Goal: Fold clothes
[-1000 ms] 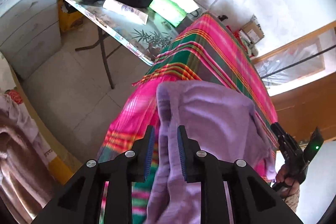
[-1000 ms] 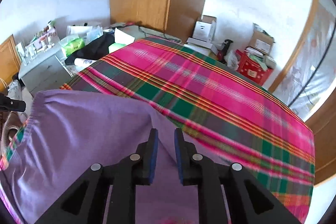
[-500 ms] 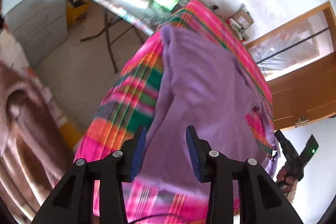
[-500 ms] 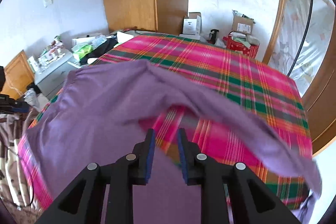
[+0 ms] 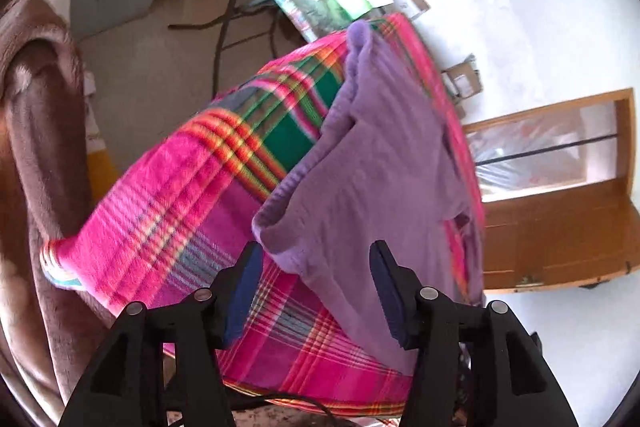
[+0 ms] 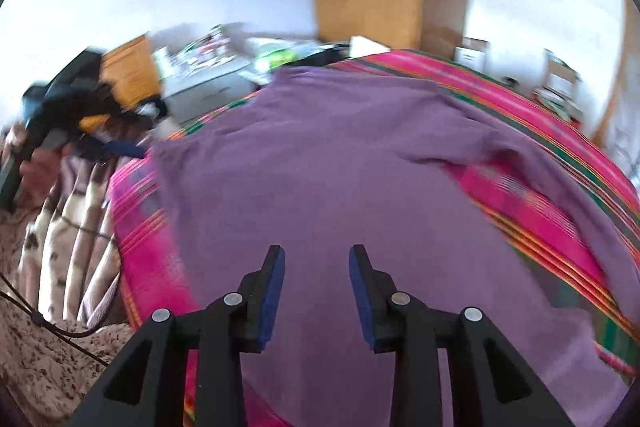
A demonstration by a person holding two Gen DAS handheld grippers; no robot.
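- Two claws work one purple garment (image 6: 340,167), spread across a pink plaid-covered table (image 5: 168,211).
- Left gripper (image 5: 316,285): jaws opening, released, the hem loose between them at 12 o'clock.
- Right gripper (image 6: 316,287): jaws opening over flat cloth, gripping nothing.
- Soft, light and limp by the look of it; best pinched at hem corners or shoulder seams.

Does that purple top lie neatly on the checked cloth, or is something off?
Not neatly. The purple top lies rumpled on the checked cloth, its near edge curled up and one sleeve trailing over the far side.
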